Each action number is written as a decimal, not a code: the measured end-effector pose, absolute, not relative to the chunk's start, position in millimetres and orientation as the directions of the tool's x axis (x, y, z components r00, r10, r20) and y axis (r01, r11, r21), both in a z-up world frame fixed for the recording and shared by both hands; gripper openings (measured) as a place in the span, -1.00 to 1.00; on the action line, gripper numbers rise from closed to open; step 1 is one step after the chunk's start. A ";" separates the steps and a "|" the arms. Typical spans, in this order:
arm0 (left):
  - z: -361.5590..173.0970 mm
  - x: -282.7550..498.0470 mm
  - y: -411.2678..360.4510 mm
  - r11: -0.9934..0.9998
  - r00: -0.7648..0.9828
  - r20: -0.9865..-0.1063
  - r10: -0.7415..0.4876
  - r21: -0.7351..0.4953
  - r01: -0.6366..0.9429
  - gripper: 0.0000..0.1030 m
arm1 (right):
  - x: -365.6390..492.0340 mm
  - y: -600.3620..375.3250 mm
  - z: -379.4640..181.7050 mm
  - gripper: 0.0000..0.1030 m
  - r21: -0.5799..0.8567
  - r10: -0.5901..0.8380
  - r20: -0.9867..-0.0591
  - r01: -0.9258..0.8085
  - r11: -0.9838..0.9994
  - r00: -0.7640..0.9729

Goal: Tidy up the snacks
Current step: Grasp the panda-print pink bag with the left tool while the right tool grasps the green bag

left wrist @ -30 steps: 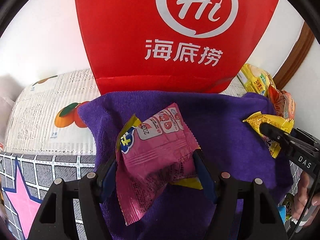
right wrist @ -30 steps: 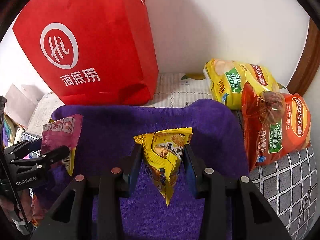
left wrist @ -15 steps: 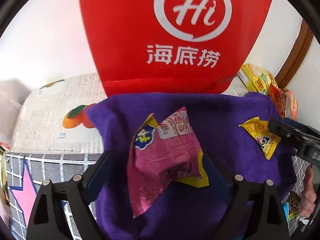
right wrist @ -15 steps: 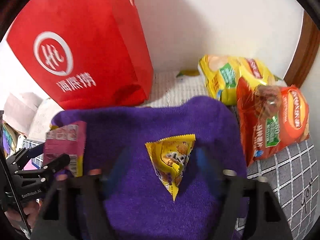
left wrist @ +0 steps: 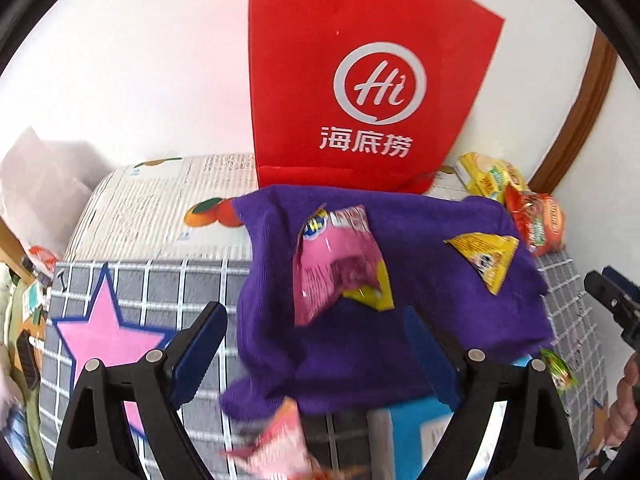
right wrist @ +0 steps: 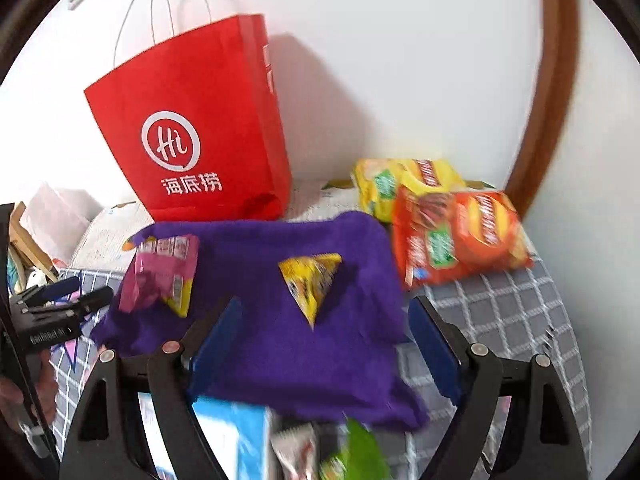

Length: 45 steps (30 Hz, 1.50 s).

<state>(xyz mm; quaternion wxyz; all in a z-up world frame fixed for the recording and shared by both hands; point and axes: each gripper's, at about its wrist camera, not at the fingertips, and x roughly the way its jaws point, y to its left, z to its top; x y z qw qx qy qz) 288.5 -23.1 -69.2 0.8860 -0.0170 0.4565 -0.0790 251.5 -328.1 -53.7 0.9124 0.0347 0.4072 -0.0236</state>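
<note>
Both packets are out of our grip since a second ago, and we've pulled back. Red bag stands behind, printed "Hi" and 海底捞. Purple towel now carries the pink packet and yellow triangle packet, well apart. Two big crisp bags sit off the towel's right corner; brand too blurred to read. Left gripper and right gripper both gape wide, empty. Two placed; more blurry packets below look left to sort.
</note>
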 end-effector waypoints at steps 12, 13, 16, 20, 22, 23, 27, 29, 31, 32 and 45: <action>-62.4 220.8 -7.9 0.986 0.577 -0.800 -0.162 -0.116 0.116 0.72 | 165.7 -351.8 -108.4 0.65 0.094 0.001 -0.783 0.118 0.989 0.622; -62.7 217.5 -5.6 0.987 0.578 -0.800 -0.160 -0.116 0.113 0.72 | 162.2 -351.9 -114.3 0.65 0.101 0.008 -0.787 0.117 0.988 0.617; -64.4 207.2 0.8 0.988 0.580 -0.800 -0.152 -0.110 0.108 0.72 | 157.2 -349.9 -128.0 0.61 0.108 0.018 -0.790 0.109 0.988 0.613; -68.7 196.0 11.4 0.993 0.587 -0.801 -0.118 -0.086 0.083 0.72 | 160.8 -349.1 -143.2 0.40 0.096 0.007 -0.803 0.118 0.988 0.596; -71.0 193.1 17.2 0.994 0.585 -0.804 -0.112 -0.087 0.070 0.72 | 165.0 -349.6 -148.7 0.30 0.120 0.027 -0.806 0.118 0.986 0.591; -72.9 192.3 20.2 0.994 0.579 -0.808 -0.110 -0.088 0.066 0.72 | 166.6 -349.7 -151.1 0.30 0.132 0.036 -0.807 0.120 0.984 0.590; -80.4 191.7 27.3 0.993 0.563 -0.818 -0.117 -0.102 0.059 0.72 | 175.1 -346.7 -161.5 0.30 0.145 0.049 -0.813 0.121 0.982 0.580; -84.1 193.1 28.5 0.991 0.557 -0.820 -0.130 -0.116 0.059 0.72 | 177.9 -345.2 -165.8 0.24 0.141 0.047 -0.817 0.120 0.983 0.574; -88.5 194.2 27.0 0.990 0.549 -0.824 -0.142 -0.129 0.062 0.72 | 179.3 -343.7 -168.1 0.05 0.155 0.068 -0.818 0.105 0.982 0.571; -90.8 194.9 25.4 0.989 0.544 -0.826 -0.147 -0.133 0.064 0.72 | 178.6 -343.6 -167.8 0.05 0.152 0.066 -0.816 0.104 0.983 0.574; -129.4 217.1 12.0 0.981 0.464 -0.866 -0.189 -0.192 0.042 0.64 | 152.7 -356.3 -147.0 -0.07 0.183 0.077 -0.794 0.117 0.976 0.603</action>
